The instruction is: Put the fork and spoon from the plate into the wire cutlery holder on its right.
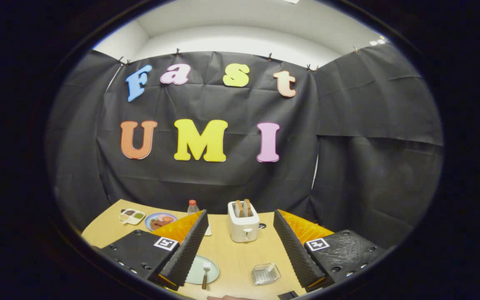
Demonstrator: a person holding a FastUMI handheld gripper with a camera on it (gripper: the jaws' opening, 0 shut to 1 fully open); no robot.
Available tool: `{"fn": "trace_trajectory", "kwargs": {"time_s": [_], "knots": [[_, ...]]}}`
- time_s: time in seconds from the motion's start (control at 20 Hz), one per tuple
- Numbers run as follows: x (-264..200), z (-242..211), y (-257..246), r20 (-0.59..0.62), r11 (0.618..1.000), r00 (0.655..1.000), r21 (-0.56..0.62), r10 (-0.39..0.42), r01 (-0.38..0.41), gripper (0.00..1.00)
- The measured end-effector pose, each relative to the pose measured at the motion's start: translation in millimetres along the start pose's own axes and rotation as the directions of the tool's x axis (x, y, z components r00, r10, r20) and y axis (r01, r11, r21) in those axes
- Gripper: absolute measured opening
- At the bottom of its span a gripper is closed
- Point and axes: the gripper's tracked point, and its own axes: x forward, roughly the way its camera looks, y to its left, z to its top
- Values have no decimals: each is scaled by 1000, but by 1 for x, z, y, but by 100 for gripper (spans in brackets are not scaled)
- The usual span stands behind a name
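A pale green plate (196, 273) lies on the wooden table, partly hidden behind my left finger (186, 246). A fork (205, 273) with a brown handle rests on the plate's right part, tines pointing away from me. I cannot make out the spoon. The wire cutlery holder (266, 273) stands to the right of the plate, close to my right finger (296, 250). My gripper (238, 250) is open, held above the table with the fork and holder below the wide gap between its fingers, nothing gripped.
A white toaster (243, 227) with two slices of toast stands beyond the fingers at mid-table. Further back left are a bottle with a red cap (192, 206), a plate of food (160, 221) and a small compartment tray (131, 216). Black cloth walls the table's far side.
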Motion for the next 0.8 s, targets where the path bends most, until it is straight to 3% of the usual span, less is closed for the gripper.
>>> {"fn": "trace_trajectory", "kwargs": {"time_s": [0.4, 0.8], "knots": [[35, -76, 47, -140, 997, 989, -56, 54, -62, 95], [43, -198, 92, -405, 987, 909, -82, 97, -141, 95]]}}
